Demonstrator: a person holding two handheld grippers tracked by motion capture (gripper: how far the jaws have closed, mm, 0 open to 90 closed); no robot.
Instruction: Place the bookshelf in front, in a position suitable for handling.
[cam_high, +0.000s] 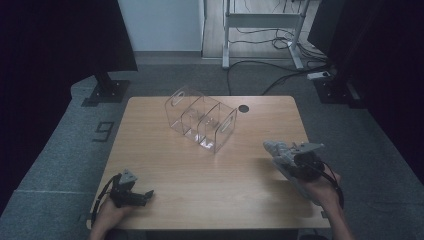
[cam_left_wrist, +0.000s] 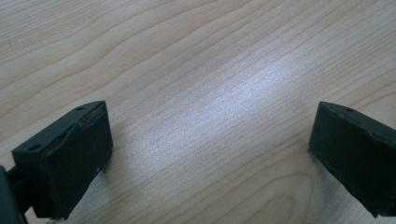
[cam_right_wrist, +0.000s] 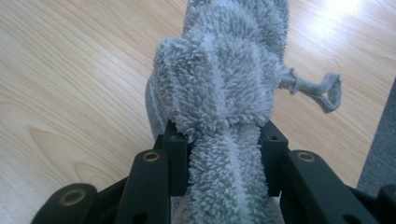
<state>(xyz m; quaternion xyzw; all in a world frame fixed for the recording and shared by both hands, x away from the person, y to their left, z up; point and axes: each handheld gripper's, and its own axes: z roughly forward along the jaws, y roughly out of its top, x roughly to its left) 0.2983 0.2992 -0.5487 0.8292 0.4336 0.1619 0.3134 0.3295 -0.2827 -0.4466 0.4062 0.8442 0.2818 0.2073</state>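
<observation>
the grey fluffy cloth (cam_right_wrist: 219, 88) sits bunched between the jaws of the right gripper (cam_right_wrist: 223, 140), which are clamped on its middle so it lifts as one bundle; its hanging loop (cam_right_wrist: 322, 88) pokes out to one side. in the high view the cloth (cam_high: 278, 150) is over the table's (cam_high: 210, 185) right edge. the left gripper (cam_left_wrist: 210, 140) rests low by the near left corner, jaws wide apart with nothing between them, likely just waiting. mid-table stands a clear divided organizer (cam_high: 201, 119), tilted; its compartments look empty, though glare makes that uncertain.
</observation>
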